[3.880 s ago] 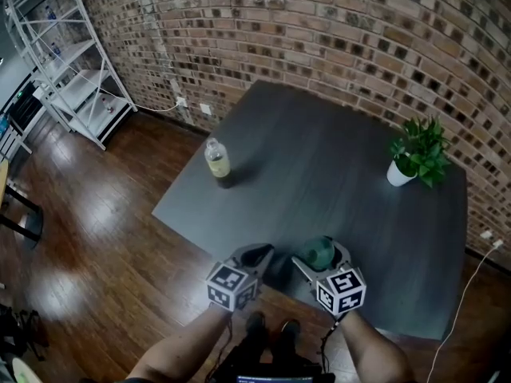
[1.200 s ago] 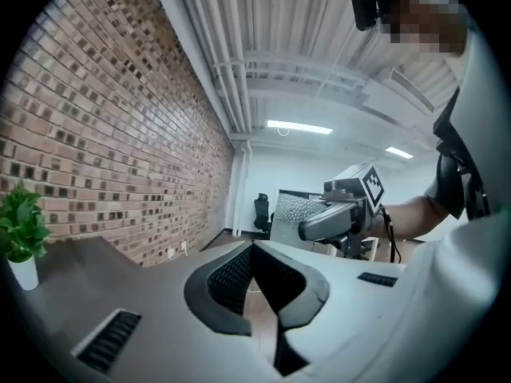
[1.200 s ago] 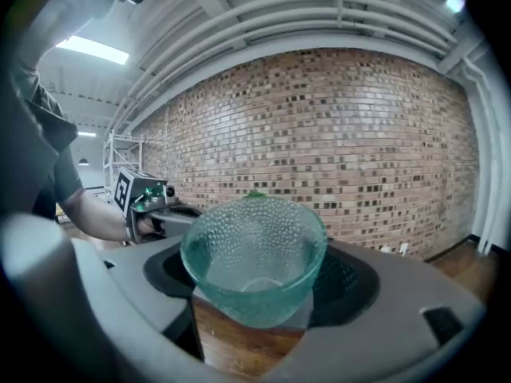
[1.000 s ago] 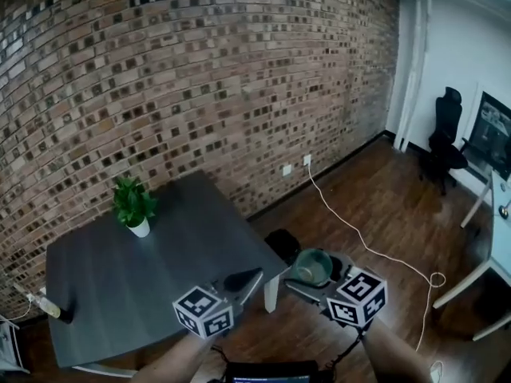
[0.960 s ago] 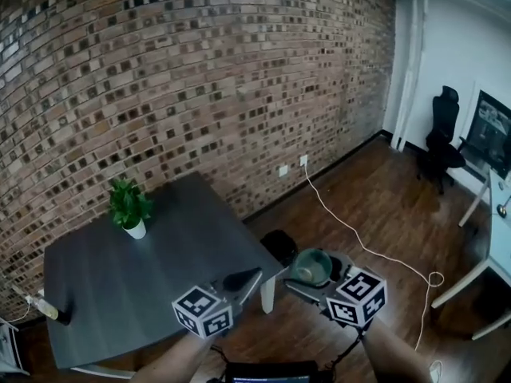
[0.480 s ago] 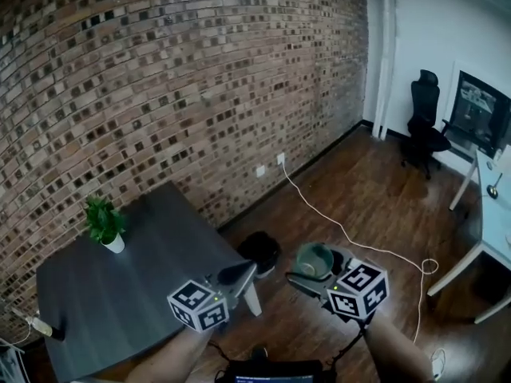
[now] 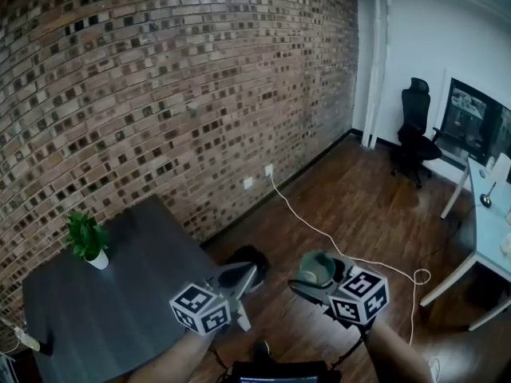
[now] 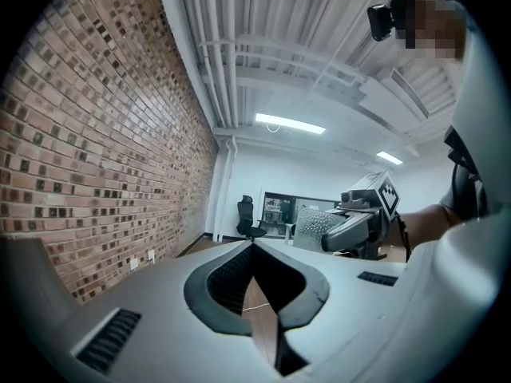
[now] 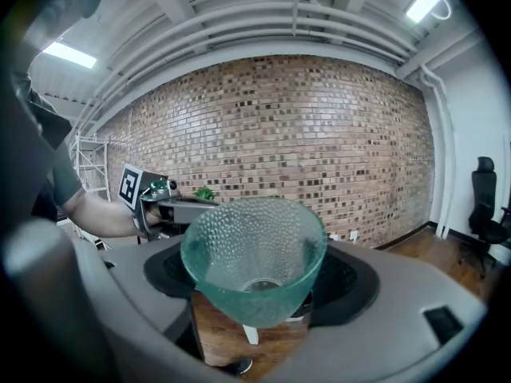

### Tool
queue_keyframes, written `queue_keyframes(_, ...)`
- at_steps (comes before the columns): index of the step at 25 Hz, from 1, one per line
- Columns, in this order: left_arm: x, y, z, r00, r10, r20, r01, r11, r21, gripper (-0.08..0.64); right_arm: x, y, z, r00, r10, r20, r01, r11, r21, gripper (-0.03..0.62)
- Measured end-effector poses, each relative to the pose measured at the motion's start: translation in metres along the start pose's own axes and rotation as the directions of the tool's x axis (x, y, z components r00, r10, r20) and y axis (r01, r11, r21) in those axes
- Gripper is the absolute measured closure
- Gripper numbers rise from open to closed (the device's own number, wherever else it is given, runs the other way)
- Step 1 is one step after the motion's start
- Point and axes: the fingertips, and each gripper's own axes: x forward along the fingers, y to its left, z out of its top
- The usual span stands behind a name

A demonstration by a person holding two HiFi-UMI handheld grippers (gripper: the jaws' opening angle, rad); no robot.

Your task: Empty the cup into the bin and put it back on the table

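Right gripper [image 7: 317, 277] first: its jaws stand wide and pinch the teal dimpled cup [image 9: 254, 255] by its lower body, pads on either side, mouth turned up toward the head camera. Just to its left, the left gripper [image 7: 239, 275] rides alongside with its jaws pressed together at the tips, only floor showing past them. Right beyond the left gripper's tips there's a dark round shape [image 7: 246, 256] on the wooden floor [image 7: 351, 206], partly hidden, hard to name. Below and left of the left gripper lies the dark table [image 7: 104, 309], so the cup is off the table, out over the floor. Farther left on that table stands a small potted plant [image 7: 86, 242]. Ahead of the right gripper a white cable [image 7: 319, 231] snakes toward the brick wall [image 7: 176, 78], and far off to the right waits a black office chair [image 7: 412, 130].
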Motion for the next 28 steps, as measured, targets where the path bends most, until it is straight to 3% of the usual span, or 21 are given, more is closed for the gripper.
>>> queue_keyframes(13,0.074,0.095,0.014,0.999,0.040,0.017,-0.040,0.999,0.025,0.558,0.078,-0.097,0.026,0.999,-0.002,-0.041,0.002,1.000,-0.003,0.192)
queue_keyframes(24,0.106,0.180,0.019,0.994,0.100,0.039,-0.098,0.994,-0.045,0.558,0.156,-0.139,0.069,0.998,0.048,-0.046,-0.047,0.999,0.016,0.190)
queue_keyframes(28,0.119,0.192,0.018,0.993,0.117,0.029,-0.117,0.993,-0.019,0.558,0.180,-0.154,0.074,0.994,0.091,-0.055,-0.090,0.996,0.014,0.190)
